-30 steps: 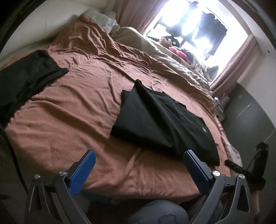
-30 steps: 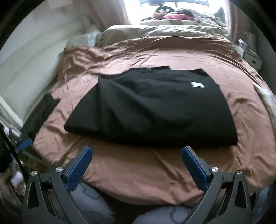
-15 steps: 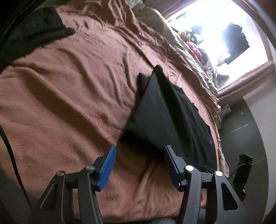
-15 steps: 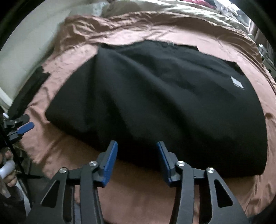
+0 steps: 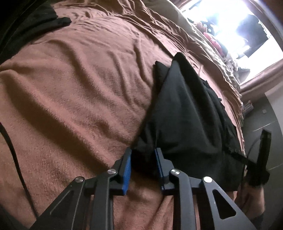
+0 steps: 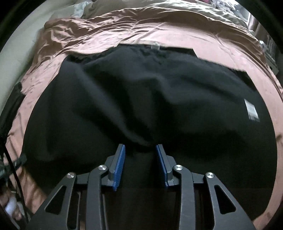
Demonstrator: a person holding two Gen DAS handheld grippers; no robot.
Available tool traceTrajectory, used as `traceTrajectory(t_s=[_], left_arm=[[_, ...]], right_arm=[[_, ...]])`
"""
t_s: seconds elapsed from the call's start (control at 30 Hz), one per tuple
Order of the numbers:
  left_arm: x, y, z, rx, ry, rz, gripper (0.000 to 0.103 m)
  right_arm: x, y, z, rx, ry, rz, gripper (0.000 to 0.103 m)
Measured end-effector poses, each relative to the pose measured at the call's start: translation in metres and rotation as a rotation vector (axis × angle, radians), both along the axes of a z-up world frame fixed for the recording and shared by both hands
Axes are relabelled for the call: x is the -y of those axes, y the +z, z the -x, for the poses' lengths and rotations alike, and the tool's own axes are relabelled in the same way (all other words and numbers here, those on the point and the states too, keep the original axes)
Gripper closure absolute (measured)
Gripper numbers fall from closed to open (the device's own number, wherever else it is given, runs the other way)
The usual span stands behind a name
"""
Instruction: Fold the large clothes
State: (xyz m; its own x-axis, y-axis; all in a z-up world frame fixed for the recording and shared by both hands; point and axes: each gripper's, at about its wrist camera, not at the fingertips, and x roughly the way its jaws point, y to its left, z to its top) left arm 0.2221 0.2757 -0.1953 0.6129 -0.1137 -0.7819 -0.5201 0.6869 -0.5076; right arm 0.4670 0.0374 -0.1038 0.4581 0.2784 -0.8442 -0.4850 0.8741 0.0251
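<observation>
A large black garment (image 5: pixel 187 113) lies partly folded on a brown bedspread (image 5: pixel 79 92). My left gripper (image 5: pixel 143 154) is closed on the garment's near left corner, with black cloth bunched between its blue pads. In the right wrist view the same black garment (image 6: pixel 141 99) fills the frame, with a white label (image 6: pixel 251 109) at its right. My right gripper (image 6: pixel 140 150) is closed on the garment's near edge, and the cloth rises in a fold between its pads.
Another dark garment (image 5: pixel 26 26) lies at the bed's far left. A beige duvet (image 6: pixel 159 12) is bunched at the far side under a bright window (image 5: pixel 238 26). A black cable (image 5: pixel 16 159) hangs at the left. The other gripper's handle (image 5: pixel 261 159) shows at right.
Both grippers have moved down and forward to the garment's near edge. Their jaws have gone from wide open to closed on the cloth, which now lifts slightly.
</observation>
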Motion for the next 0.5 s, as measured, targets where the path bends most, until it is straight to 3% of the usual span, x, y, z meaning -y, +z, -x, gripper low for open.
traceTrajectory(t_s=[0.5], left_arm=[[0.006,-0.003,0.016,-0.006,0.058,0.011,0.083]], right_arm=[[-0.062,-0.016,-0.092,0.065,-0.002,0.106,0.072]])
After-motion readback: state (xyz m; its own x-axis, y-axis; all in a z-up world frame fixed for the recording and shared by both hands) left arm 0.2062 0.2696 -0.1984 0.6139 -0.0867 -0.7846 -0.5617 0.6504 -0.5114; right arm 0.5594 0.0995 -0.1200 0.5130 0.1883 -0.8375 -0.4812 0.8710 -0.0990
